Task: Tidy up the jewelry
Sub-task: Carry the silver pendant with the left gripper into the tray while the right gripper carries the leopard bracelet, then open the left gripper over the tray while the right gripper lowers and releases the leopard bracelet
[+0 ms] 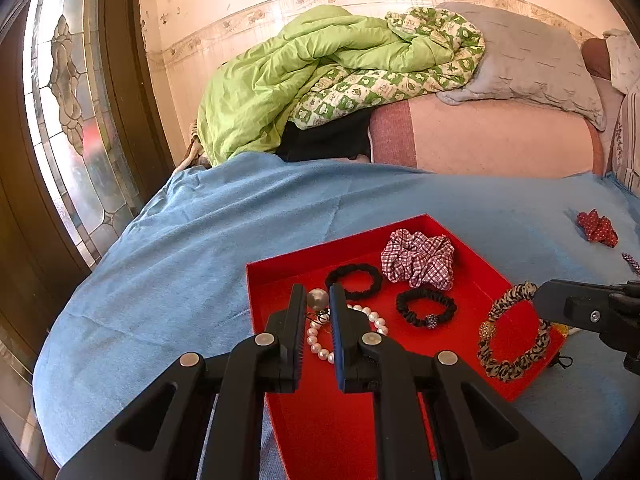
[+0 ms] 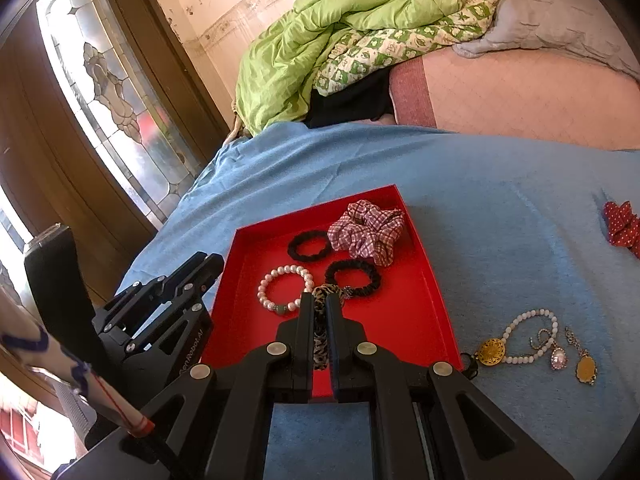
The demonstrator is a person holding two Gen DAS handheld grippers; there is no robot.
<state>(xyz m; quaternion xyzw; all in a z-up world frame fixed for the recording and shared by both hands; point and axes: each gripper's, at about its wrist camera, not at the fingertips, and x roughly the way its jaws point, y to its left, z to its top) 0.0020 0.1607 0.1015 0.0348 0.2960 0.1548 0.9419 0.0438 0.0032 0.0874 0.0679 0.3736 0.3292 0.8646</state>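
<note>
A red tray (image 1: 280, 272) (image 2: 424, 280) lies on the blue blanket. In it are a checked scrunchie (image 1: 418, 258) (image 2: 366, 230), two black hair ties (image 1: 354, 280) (image 1: 426, 306) and a pearl bracelet (image 1: 316, 340) (image 2: 286, 288). My left gripper (image 1: 318, 300) is nearly closed over the pearl bracelet's charm end, without a clear grip. My right gripper (image 2: 319, 308) is shut on a leopard-print hair band (image 1: 514, 332) (image 2: 320, 332) and holds it over the tray's near right part; the gripper also shows in the left view (image 1: 538, 296).
A white bead necklace with a gold pendant (image 2: 520, 340), a pink pendant (image 2: 558, 358) and a yellow pendant (image 2: 586, 368) lie on the blanket right of the tray. A red dotted scrunchie (image 1: 598, 228) (image 2: 622, 228) lies far right. A green quilt (image 1: 320, 68) and a pillow (image 1: 528, 52) lie behind.
</note>
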